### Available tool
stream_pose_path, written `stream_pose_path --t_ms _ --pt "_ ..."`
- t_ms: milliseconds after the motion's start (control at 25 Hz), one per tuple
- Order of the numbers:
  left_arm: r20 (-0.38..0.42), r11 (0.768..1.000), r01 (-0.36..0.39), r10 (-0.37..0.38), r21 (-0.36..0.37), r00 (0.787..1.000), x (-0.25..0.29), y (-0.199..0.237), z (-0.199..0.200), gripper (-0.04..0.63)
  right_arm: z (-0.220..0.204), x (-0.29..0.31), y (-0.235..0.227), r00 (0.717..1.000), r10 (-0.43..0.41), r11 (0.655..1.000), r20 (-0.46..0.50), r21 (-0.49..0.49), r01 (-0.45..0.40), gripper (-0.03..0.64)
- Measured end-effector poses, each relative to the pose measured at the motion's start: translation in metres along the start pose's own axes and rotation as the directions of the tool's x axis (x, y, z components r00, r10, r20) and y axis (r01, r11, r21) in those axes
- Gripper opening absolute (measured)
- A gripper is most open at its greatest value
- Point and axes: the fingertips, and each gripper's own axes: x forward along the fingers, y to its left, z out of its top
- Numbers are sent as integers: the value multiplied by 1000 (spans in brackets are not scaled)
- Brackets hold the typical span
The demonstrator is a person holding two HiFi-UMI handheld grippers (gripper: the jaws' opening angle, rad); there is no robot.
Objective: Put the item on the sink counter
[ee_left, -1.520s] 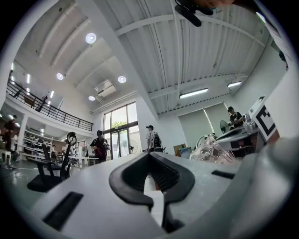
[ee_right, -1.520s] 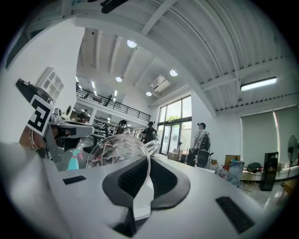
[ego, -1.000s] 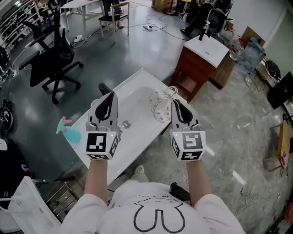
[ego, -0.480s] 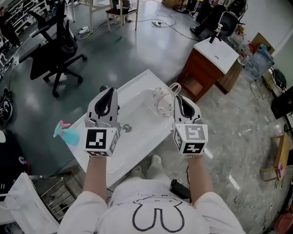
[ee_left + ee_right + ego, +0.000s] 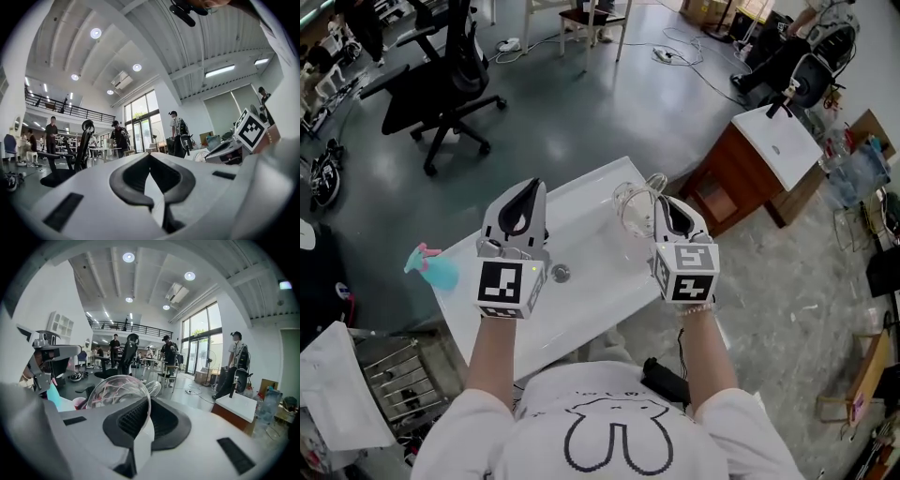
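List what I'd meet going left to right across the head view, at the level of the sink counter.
teal spray bottle → left gripper → sink drain → clear container → right gripper, which holds that container by its rim → wooden cabinet with a white top

The left gripper (image 5: 150, 156) has its fingers together, nothing between them. Beyond it stand a black office chair (image 5: 75, 157) and several people (image 5: 177, 133) near tall windows (image 5: 139, 123).

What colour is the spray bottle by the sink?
The bottle is teal with a pink trigger; head view.
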Motion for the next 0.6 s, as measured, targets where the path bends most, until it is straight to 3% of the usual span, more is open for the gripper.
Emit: stream_pose_path --t_ms 280,600 --pt "-27 996 -93 93 7 995 28 14 -7 9 -16 75 -12 986 116 993 -123 -16 -119 38" --pt "-52 982 -190 191 17 980 42 40 -13 9 -37 141 -1 931 236 971 -278 29 -238 38"
